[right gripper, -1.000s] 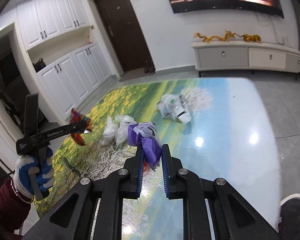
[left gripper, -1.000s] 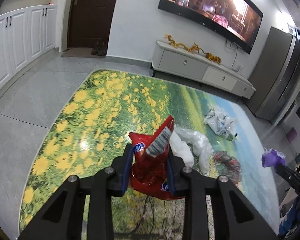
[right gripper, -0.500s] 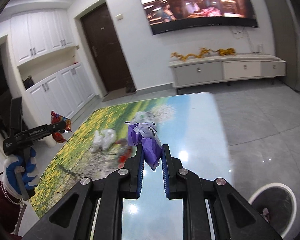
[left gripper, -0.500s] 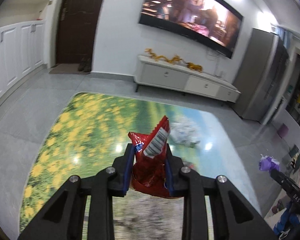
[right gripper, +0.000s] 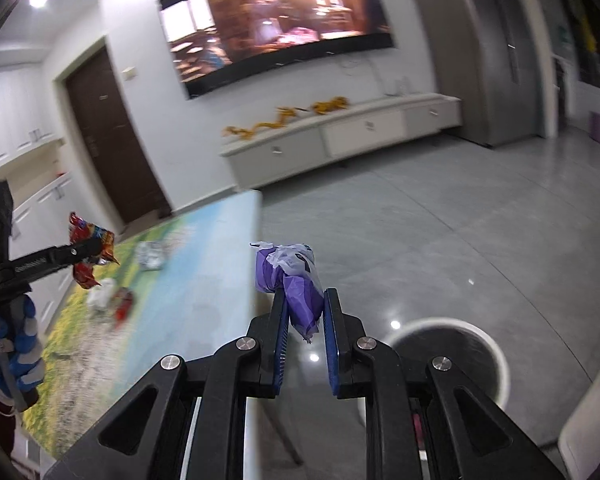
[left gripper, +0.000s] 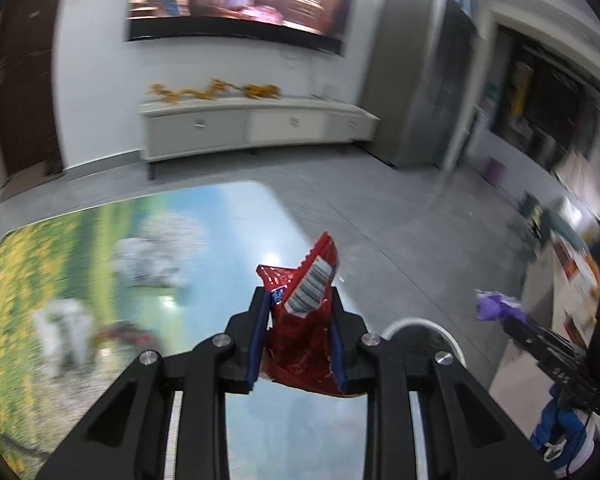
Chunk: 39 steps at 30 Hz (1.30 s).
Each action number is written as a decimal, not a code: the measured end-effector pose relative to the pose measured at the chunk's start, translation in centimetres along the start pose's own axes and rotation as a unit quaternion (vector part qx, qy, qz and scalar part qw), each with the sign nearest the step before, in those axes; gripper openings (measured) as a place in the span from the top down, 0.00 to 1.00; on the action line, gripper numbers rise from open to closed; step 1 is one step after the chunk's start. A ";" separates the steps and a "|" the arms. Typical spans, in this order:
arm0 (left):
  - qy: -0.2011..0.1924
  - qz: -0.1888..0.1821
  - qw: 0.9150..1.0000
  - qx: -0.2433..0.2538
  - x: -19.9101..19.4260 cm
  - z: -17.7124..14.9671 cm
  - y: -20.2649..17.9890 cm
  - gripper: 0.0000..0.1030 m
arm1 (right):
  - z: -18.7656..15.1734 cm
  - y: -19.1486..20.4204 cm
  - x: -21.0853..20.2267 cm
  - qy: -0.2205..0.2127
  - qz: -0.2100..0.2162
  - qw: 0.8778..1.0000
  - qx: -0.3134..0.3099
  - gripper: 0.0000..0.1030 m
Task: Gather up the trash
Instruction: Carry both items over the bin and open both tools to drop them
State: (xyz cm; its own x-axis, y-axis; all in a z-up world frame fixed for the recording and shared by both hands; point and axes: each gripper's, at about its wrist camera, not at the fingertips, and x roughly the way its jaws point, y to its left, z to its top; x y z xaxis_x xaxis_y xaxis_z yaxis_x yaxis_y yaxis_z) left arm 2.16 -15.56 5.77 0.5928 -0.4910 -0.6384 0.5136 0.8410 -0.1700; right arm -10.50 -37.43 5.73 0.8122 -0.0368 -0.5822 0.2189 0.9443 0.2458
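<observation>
My left gripper (left gripper: pixel 300 300) is shut on a red snack wrapper (left gripper: pixel 306 336) with a barcode, held above the right end of the table (left gripper: pixel 228 216). The wrapper also shows in the right wrist view (right gripper: pixel 88 252). My right gripper (right gripper: pixel 305 300) is shut on a crumpled purple and white wrapper (right gripper: pixel 288 276), held past the table's right edge; it also shows in the left wrist view (left gripper: pixel 496 308). A round white-rimmed bin (right gripper: pixel 452 354) stands on the floor low right, and its rim shows in the left wrist view (left gripper: pixel 420 324).
White crumpled bags (left gripper: pixel 148 260) and a dark red piece (left gripper: pixel 128 334) lie on the printed tabletop, blurred. A TV cabinet (left gripper: pixel 256 128) and TV stand at the far wall. Grey tiled floor (right gripper: pixel 440 232) spreads right of the table.
Both grippers have swung right with their wrappers, from over the table toward its right edge. The bin has come closer in the right wrist view and now shows in the left.
</observation>
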 end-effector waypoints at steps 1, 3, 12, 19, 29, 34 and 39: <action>0.008 -0.009 1.000 0.009 0.8 0.0 -1.3 0.75 | -0.4 -1.2 0.0 0.005 -0.010 1.000 0.009 0.84; 0.027 -0.026 0.999 0.032 2.7 -0.2 -4.2 0.75 | -1.2 -3.1 0.3 0.014 -0.026 0.999 0.022 0.84; 0.127 -0.077 0.985 0.091 11.4 -1.8 -14.6 0.75 | -4.7 -10.2 3.9 0.073 -0.065 0.992 0.083 0.84; 0.192 -0.078 0.973 0.097 17.1 -3.2 -18.5 0.73 | -6.2 -13.7 6.6 0.111 -0.082 0.984 0.110 0.84; 0.243 -0.078 0.963 0.088 21.2 -4.7 -20.0 0.55 | -6.9 -14.8 8.9 0.147 -0.090 0.979 0.108 0.81; 0.256 -0.089 0.958 0.089 21.9 -5.0 -20.6 0.47 | -6.8 -14.8 9.3 0.157 -0.100 0.977 0.103 0.65; 0.258 -0.100 0.957 0.085 21.8 -4.9 -20.9 0.42 | -6.9 -15.0 9.2 0.163 -0.112 0.975 0.103 0.53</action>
State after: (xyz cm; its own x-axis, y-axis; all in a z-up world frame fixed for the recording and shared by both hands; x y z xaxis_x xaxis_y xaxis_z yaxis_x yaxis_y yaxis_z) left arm 1.29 -42.66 -8.26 0.1102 -0.4241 -0.8989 0.7047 0.6711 -0.2302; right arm -10.06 -49.67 -8.60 0.5238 -0.0979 -0.8462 0.5025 0.8377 0.2141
